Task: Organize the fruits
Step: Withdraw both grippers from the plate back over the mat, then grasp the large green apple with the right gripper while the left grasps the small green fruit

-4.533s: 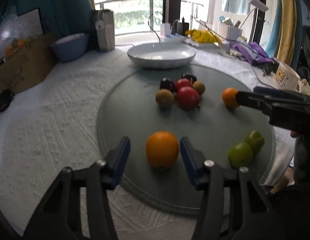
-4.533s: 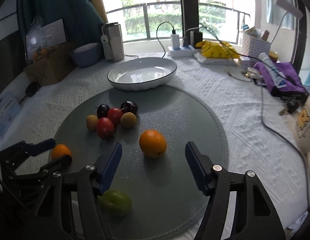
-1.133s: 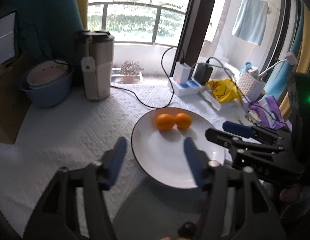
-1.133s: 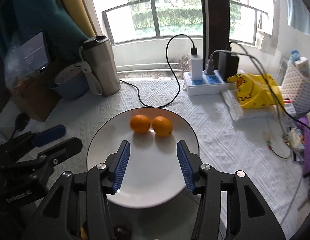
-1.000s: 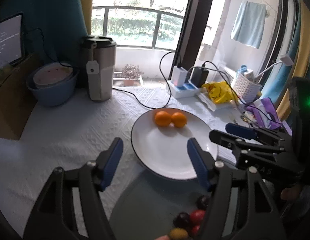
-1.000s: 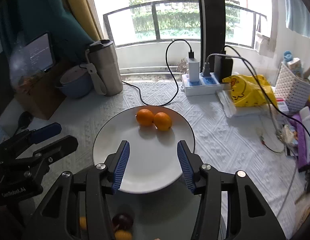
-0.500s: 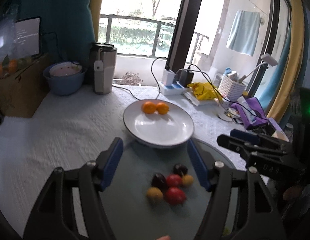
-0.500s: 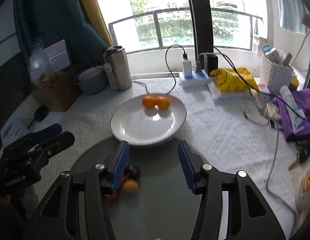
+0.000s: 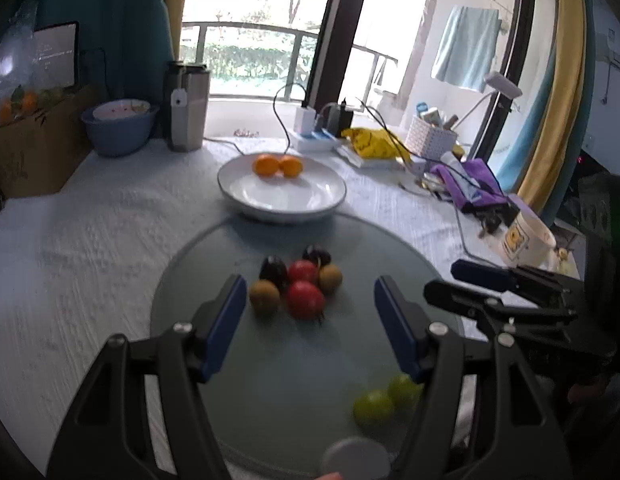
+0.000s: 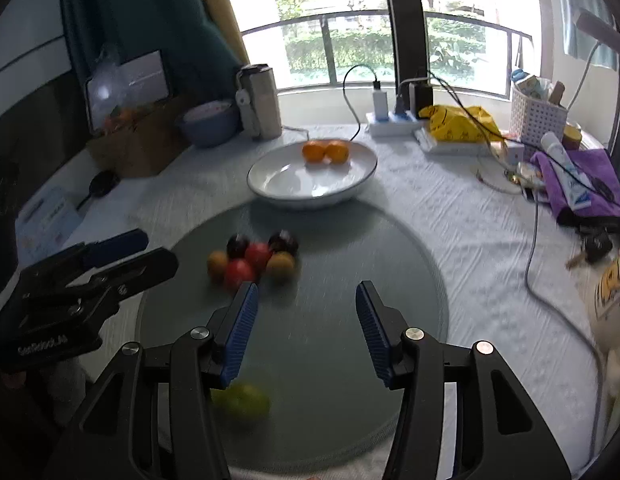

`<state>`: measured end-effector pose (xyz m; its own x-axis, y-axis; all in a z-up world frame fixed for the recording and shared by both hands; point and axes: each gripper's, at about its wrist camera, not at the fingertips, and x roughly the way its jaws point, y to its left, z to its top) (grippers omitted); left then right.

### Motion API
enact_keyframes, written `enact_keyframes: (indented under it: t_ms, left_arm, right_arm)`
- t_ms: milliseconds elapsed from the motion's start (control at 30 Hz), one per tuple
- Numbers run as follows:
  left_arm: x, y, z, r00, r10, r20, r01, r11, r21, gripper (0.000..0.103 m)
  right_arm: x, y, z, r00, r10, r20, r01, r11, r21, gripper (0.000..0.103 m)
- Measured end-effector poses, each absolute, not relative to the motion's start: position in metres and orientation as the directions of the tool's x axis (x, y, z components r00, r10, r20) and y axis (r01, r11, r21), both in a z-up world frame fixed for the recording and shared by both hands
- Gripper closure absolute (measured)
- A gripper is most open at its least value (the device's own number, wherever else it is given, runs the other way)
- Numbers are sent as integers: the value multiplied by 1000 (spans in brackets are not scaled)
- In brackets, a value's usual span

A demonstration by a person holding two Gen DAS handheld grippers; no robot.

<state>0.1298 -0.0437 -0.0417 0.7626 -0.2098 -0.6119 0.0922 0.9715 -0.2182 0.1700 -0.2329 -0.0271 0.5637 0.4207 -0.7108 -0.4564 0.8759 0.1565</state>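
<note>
Glossy white glazed plate [image 9: 245, 194], faint reflections on it. Smooth frosted glass disc [image 9: 293, 364], matt grey-green. White cloth [image 9: 81, 248], embossed and rough-textured. Brushed metal flask [image 9: 186, 106], dull sheen. Shiny red fruit [image 9: 305, 299]; matt-skinned oranges [image 9: 277, 166]. Matt black plastic on left gripper [image 9: 310, 322] and right gripper [image 10: 303, 326], with ribbed blue pads [image 10: 241, 330]. Brown cardboard box [image 9: 29, 152], matt.
</note>
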Motion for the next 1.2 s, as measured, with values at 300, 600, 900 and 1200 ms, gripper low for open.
enact_keyframes:
  t_ms: [300,600,900,1200]
  left_arm:
    - [102,-49,-62,725,-212,-655,102,974,-202,35]
    - [87,-49,-73,702,-222,-676,114,973,-201,35]
    - [84,-51,-81,675,-235,-699,128,971,-202,35]
    - [89,-75,-86,640,-263,-722,191,965,-182,35]
  right_arm:
    - [131,-239,-53,506,444,-739,-472,860,194,49]
    - [116,-237,-71,452,473,-756,-484,842,237,49]
    - [121,-227,-80,458,472,-753,-510,834,212,49]
    - [125,-235,-82,456,502,-735,-532,816,227,68]
